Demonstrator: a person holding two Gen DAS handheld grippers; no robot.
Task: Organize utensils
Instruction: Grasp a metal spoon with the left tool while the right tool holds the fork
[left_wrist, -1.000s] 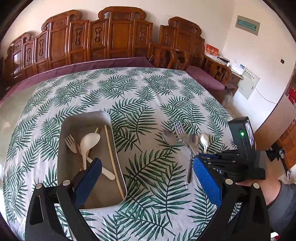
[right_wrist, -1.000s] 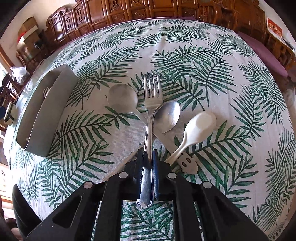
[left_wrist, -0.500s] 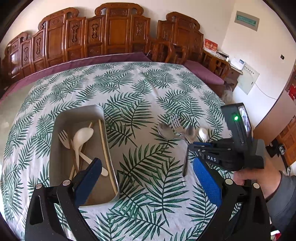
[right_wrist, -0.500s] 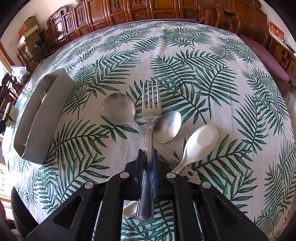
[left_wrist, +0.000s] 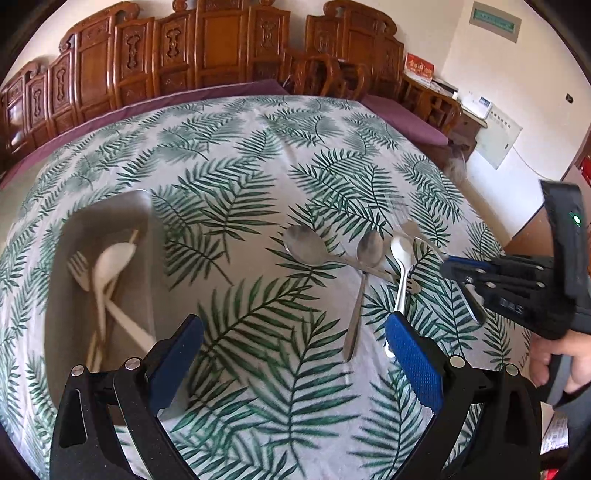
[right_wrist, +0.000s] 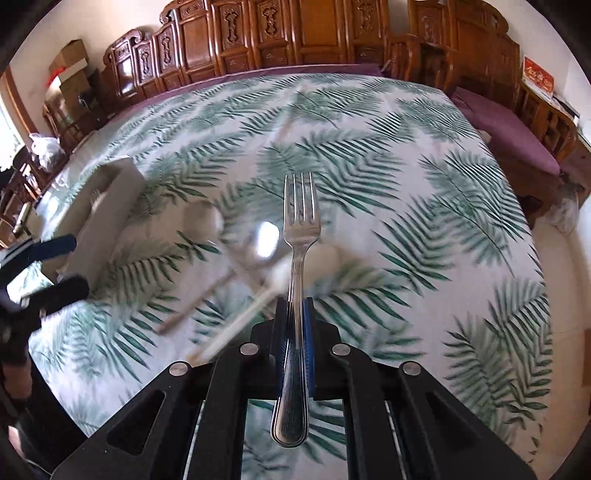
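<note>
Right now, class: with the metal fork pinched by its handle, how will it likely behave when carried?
The metal fork looks rigid, so it should not droop. Its polished handle may slip or pivot in the right gripper, since the tines overhang far.

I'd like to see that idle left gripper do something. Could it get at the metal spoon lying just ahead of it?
Probably yes. The left gripper has its jaws wide open and empty, and the metal spoon lies bare on the tablecloth ahead, its handle pointing toward the jaws. Only the white spoon lies close alongside.
</note>
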